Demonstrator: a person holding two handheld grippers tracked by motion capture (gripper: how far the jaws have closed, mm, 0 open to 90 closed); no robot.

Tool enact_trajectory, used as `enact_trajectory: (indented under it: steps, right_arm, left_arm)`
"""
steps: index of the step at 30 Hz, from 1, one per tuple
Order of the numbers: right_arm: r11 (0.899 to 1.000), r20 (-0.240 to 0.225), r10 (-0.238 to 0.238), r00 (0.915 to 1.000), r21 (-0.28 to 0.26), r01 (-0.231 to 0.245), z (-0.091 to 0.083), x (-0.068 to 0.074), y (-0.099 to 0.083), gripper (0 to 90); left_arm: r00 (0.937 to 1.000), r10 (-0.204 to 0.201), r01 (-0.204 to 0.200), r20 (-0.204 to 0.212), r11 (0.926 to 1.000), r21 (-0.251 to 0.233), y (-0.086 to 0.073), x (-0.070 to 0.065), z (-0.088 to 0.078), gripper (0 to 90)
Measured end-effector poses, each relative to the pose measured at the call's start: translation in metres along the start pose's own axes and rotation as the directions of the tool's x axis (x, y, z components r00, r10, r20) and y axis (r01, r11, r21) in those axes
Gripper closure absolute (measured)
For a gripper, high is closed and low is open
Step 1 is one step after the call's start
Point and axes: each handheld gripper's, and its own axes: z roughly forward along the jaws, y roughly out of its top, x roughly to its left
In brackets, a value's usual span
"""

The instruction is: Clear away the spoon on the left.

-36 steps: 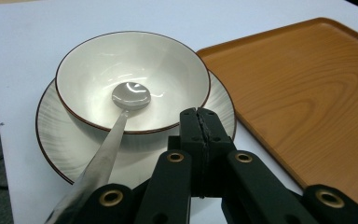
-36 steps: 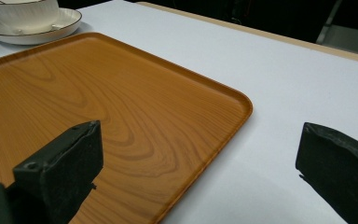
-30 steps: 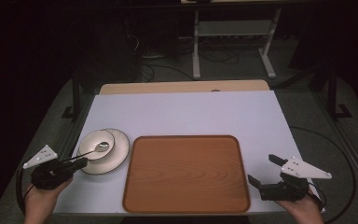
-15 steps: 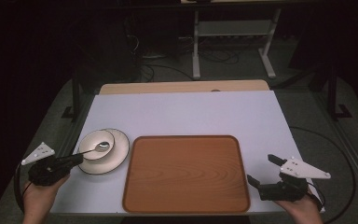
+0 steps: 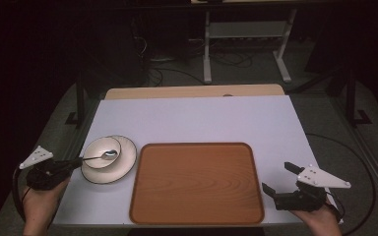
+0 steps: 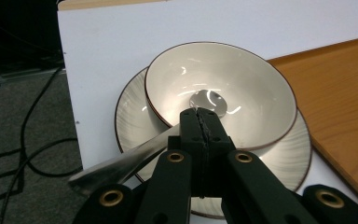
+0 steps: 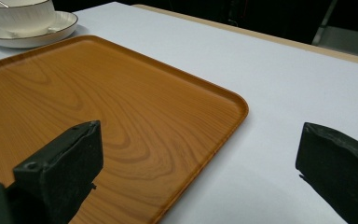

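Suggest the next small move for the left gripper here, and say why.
Probably lift the spoon clear of the bowl. The left gripper is shut on its handle while its head lies in the bowl, which sits on a saucer beside the bare wooden tray.

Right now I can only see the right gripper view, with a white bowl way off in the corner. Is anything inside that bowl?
Observer: Yes, a metal spoon lies in the bowl, with its handle pointing out toward the left hand-held gripper.
Operator: Is that one holding the spoon?
Observer: Its jaws are shut and the handle runs close beside them. I cannot tell if it is pinched.
Operator: Does the bowl sit right in the middle of its saucer?
Observer: No. In the high view it sits off-centre, toward the left side of the saucer.
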Motion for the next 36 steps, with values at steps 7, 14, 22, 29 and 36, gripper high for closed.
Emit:
enact_trajectory:
  steps: [7,14,22,29,36]
  right_arm:
    - [1.000,0.000,0.000,1.0000,0.000,0.000,-0.001,0.000,0.000,0.1]
    - [1.000,-0.001,-0.004,1.0000,0.000,0.004,0.000,0.000,0.000,0.1]
    - [1.000,0.003,-0.002,1.0000,0.004,0.002,0.000,0.000,0.000,0.1]
    - [1.000,0.004,-0.002,1.0000,0.004,0.002,0.000,0.000,-0.001,0.1]
    - [1.000,0.004,-0.002,1.0000,0.004,0.002,0.000,0.000,-0.001,0.1]
  left_arm:
    - [0.9997,-0.013,0.013,-0.021,0.9999,0.007,0.002,0.008,0.006,89.7]
    - [0.9985,-0.034,0.033,-0.042,0.9994,-0.013,0.007,0.017,0.007,89.7]
    - [0.9979,-0.027,0.026,-0.059,0.9996,-0.014,0.015,0.020,0.017,89.8]
    - [0.9965,-0.008,0.008,-0.084,1.0000,-0.003,0.022,0.023,0.027,89.7]
    - [0.9952,-0.004,0.004,-0.098,1.0000,0.000,0.029,0.027,0.036,89.7]
